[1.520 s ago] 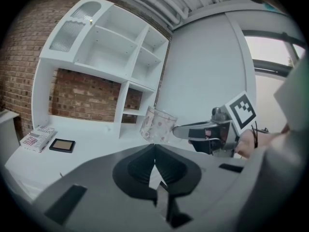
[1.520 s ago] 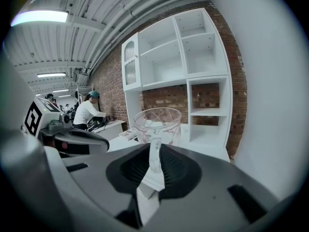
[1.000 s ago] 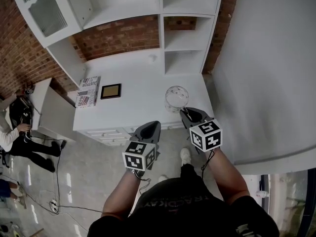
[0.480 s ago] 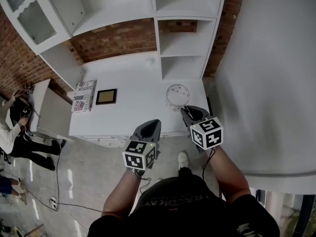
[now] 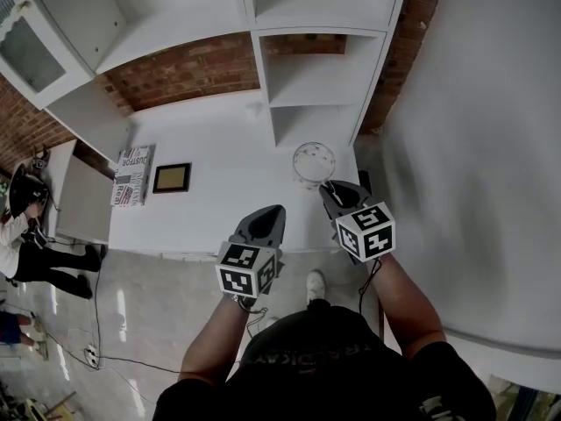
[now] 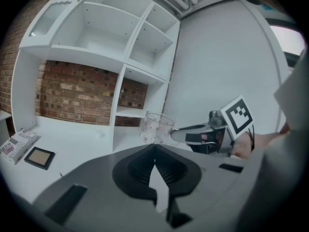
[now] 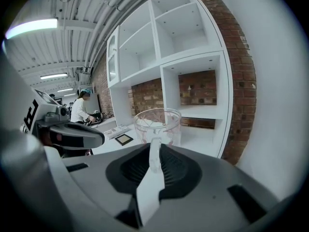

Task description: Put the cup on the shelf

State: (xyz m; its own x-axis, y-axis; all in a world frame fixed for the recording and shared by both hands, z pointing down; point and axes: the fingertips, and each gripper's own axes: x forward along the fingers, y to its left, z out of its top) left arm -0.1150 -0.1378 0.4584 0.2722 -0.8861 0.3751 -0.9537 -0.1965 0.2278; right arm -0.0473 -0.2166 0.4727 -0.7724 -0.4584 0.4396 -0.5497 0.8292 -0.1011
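A clear glass cup (image 5: 313,162) with a faint pattern hangs above the right end of the white counter (image 5: 210,209), in front of the white shelf unit (image 5: 308,84). My right gripper (image 5: 331,189) is shut on the cup's handle; in the right gripper view the cup (image 7: 157,124) stands upright just past the right gripper's tips (image 7: 154,148). My left gripper (image 5: 273,210) is shut with nothing in it, beside the right one and to its left. From the left gripper view the cup (image 6: 155,127) and the right gripper (image 6: 177,135) show ahead of the left gripper's tips (image 6: 154,148).
A magazine (image 5: 131,174) and a small framed picture (image 5: 172,177) lie on the counter's left part. Open shelf compartments (image 5: 311,121) stand behind the cup. A white wall (image 5: 473,147) closes the right side. A person (image 5: 17,235) is at a desk far left.
Both grippers and the cup have moved forward towards the shelf unit; the counter and shelves now lie nearer. The grip on the cup is unchanged.
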